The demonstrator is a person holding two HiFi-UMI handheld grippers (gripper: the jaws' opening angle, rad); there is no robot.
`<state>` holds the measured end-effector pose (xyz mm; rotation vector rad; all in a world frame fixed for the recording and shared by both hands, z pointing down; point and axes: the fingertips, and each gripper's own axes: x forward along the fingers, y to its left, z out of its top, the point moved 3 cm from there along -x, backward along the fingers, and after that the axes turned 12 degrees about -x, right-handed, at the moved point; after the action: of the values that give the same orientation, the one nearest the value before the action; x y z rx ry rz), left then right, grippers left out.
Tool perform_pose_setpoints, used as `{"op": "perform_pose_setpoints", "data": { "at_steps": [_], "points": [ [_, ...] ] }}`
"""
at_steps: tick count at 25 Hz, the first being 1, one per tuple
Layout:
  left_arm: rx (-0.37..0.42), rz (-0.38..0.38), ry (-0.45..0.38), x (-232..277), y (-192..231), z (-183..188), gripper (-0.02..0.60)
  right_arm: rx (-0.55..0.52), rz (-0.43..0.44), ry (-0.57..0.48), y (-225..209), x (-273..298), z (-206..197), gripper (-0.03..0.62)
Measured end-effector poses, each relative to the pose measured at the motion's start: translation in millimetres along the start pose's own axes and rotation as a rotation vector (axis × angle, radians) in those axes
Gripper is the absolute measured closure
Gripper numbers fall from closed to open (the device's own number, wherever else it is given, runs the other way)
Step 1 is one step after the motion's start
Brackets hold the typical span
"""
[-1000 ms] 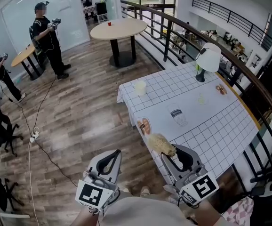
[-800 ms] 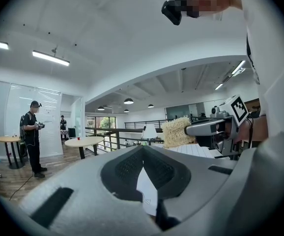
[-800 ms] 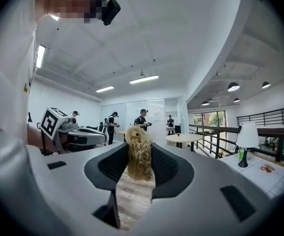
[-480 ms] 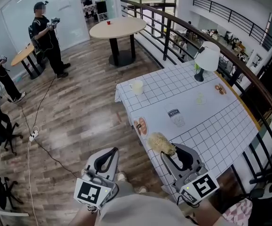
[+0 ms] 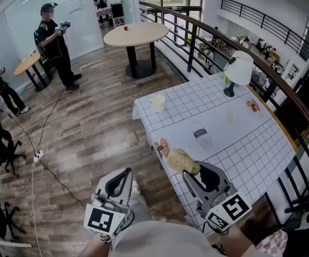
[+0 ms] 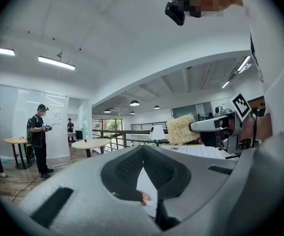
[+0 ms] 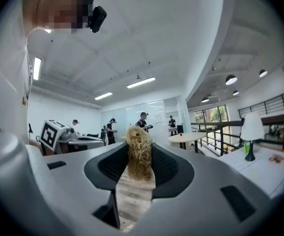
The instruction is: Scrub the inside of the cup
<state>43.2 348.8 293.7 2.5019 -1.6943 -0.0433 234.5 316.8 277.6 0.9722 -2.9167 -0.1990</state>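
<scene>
A cream cup (image 5: 158, 103) stands at the far left corner of the checked tablecloth (image 5: 250, 149). A clear glass (image 5: 200, 133) stands near the cloth's middle. My right gripper (image 5: 190, 171) hovers over the table's near edge, shut on a straw-coloured fibre scrubber (image 5: 183, 161). In the right gripper view the scrubber (image 7: 139, 154) sticks up from between the jaws. My left gripper (image 5: 118, 182) hangs over the wood floor to the left of the table, shut and empty. In the left gripper view its jaws meet, and the scrubber (image 6: 184, 129) shows to the right.
A white lamp (image 5: 238, 71) stands at the table's far side and a small saucer (image 5: 163, 148) lies near the left edge. A black railing (image 5: 283, 84) runs along the right. Two people (image 5: 53, 42) and a round table (image 5: 136, 33) are farther off. A cable (image 5: 37, 154) lies on the floor.
The head view has shifted slightly. Both grippers keep the same pose, and the scrubber stays in the right jaws.
</scene>
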Motion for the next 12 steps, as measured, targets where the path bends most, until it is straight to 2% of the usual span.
{"op": "perform_pose_setpoints", "data": {
  "at_steps": [2, 8, 12],
  "points": [
    [0.001, 0.009, -0.007, 3, 8, 0, 0.568, -0.056, -0.008, 0.020, -1, 9, -2, 0.457],
    [-0.015, -0.004, 0.006, 24, 39, -4, 0.568, -0.120, -0.008, 0.050, -5, 45, -4, 0.457],
    [-0.021, -0.027, 0.020, 47, 59, -7, 0.568, -0.076, -0.018, 0.059, -16, 69, -10, 0.456]
  ]
}}
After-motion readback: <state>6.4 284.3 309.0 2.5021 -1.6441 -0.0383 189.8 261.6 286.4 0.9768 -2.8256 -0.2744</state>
